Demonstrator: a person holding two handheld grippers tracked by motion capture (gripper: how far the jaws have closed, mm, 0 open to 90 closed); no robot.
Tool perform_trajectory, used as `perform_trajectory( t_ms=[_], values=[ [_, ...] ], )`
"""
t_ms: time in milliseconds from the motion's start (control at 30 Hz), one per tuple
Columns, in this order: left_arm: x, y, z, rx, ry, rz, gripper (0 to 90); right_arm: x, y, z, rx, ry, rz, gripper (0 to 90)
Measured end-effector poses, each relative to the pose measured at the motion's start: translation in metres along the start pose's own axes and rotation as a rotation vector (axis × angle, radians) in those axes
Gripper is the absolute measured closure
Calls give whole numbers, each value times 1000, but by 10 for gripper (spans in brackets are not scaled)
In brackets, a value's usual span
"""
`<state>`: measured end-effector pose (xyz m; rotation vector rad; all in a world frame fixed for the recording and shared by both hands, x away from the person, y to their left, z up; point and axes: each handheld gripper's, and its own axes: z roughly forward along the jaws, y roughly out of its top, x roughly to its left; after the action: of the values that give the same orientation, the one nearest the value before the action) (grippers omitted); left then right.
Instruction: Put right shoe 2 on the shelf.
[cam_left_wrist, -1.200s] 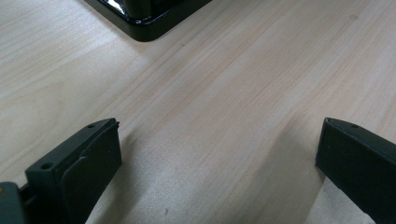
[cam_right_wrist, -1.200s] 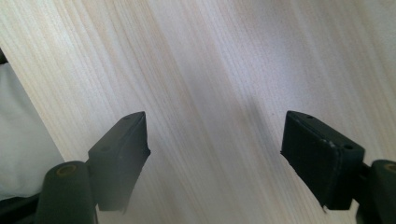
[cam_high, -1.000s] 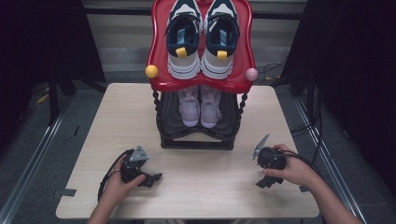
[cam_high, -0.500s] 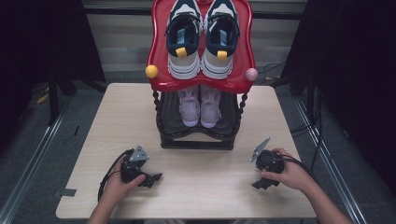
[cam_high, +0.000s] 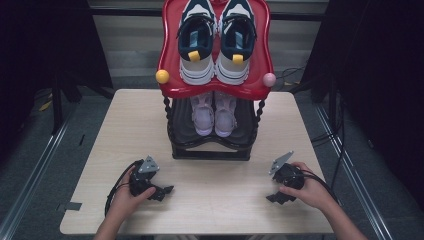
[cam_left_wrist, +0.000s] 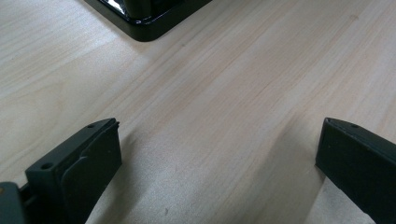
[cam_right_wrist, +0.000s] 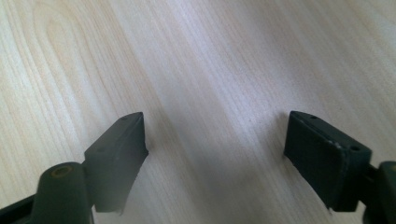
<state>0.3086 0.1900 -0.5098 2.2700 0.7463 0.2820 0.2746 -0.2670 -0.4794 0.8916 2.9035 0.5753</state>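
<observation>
Near the front of the shoe rack (cam_high: 212, 145), on the tabletop (cam_high: 125, 125), both grippers rest low. The right gripper (cam_high: 276, 196) has edged inward along the tabletop since a second ago and its fingers (cam_right_wrist: 119, 149) have just been opening — nothing lies between them. That reads as readying for a reach toward the pale shoes (cam_high: 215, 112) on the rack's lower shelf. The left gripper (cam_high: 165, 191) lies unmoved, fingers (cam_left_wrist: 91, 156) spread wide and empty, pointing toward the rack's base.
</observation>
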Motion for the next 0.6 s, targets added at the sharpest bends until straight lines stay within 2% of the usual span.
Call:
perform_trajectory(
  t_ms=[233, 400, 600],
  values=[
    [0, 0, 0, 0, 0, 0, 0, 3, -10, 3, -93, -24, 17, 146],
    [0, 0, 0, -2, -1, -1, 0, 4, -19, 5, -175, -45, 30, 144],
    [0, 0, 0, 0, 1, 0, 0, 6, -29, 6, -242, -54, 52, 144]
  ],
)
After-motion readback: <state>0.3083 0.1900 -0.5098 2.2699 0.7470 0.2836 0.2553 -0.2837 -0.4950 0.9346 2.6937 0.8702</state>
